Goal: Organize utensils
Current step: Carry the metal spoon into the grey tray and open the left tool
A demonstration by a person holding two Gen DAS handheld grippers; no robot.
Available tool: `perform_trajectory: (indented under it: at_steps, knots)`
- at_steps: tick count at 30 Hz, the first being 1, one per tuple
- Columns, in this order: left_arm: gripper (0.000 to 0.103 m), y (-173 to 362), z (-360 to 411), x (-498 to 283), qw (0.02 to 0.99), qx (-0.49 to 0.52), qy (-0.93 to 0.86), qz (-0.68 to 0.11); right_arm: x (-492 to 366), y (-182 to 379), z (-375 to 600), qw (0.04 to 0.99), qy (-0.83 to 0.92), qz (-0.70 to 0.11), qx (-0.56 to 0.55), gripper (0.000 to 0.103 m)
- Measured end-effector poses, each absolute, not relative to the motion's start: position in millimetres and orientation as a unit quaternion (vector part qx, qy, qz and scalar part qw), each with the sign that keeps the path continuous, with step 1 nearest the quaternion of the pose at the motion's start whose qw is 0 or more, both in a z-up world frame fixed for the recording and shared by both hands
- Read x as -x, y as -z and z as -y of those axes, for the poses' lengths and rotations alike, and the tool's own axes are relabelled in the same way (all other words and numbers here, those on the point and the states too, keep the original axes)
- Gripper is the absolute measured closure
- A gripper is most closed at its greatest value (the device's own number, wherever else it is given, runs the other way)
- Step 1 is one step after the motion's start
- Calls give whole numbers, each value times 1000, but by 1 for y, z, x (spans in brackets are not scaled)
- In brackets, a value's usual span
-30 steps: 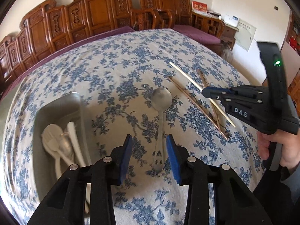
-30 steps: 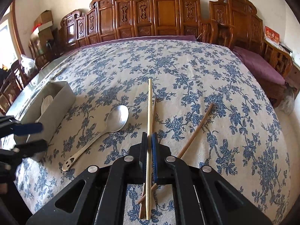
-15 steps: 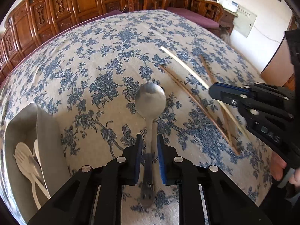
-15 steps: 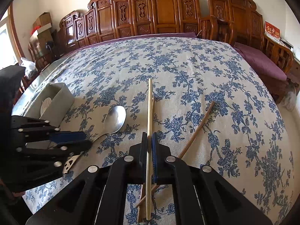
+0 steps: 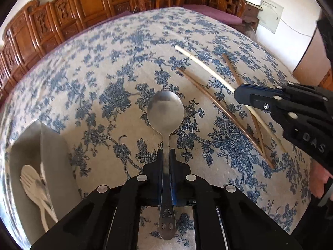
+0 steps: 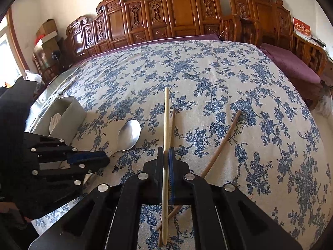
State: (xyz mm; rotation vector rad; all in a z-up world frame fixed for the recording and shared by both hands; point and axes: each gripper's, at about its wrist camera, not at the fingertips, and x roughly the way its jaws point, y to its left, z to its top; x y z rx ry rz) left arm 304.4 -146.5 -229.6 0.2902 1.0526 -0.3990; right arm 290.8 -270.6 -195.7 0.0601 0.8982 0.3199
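My left gripper (image 5: 165, 153) is shut on the handle of a metal spoon (image 5: 165, 109), bowl pointing away over the floral tablecloth. It also shows in the right wrist view (image 6: 105, 158) with the spoon bowl (image 6: 129, 134) ahead of it. My right gripper (image 6: 166, 151) is shut on a pale chopstick (image 6: 166, 112); it appears at the right of the left wrist view (image 5: 237, 93). Two brown chopsticks (image 6: 221, 143) (image 5: 218, 106) lie crossed on the cloth under it.
A grey utensil box (image 5: 52, 145) at the left holds white plastic cutlery (image 5: 31, 179); it also shows in the right wrist view (image 6: 68, 114). Carved wooden chairs (image 6: 177, 18) line the table's far edge. A purple cushion (image 6: 291, 64) lies at the right.
My left gripper moved forward over the spoon's handle and closed on it. My right gripper kept hold of the pale chopstick and stayed nearly in place.
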Motion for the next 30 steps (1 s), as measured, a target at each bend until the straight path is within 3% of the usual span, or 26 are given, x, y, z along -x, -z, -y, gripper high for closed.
perform_trajectory:
  at_steps: [30]
  knots:
    - [98, 154, 68, -246, 878, -105, 144, -443, -256, 172, 204, 884, -228, -408, 8, 97]
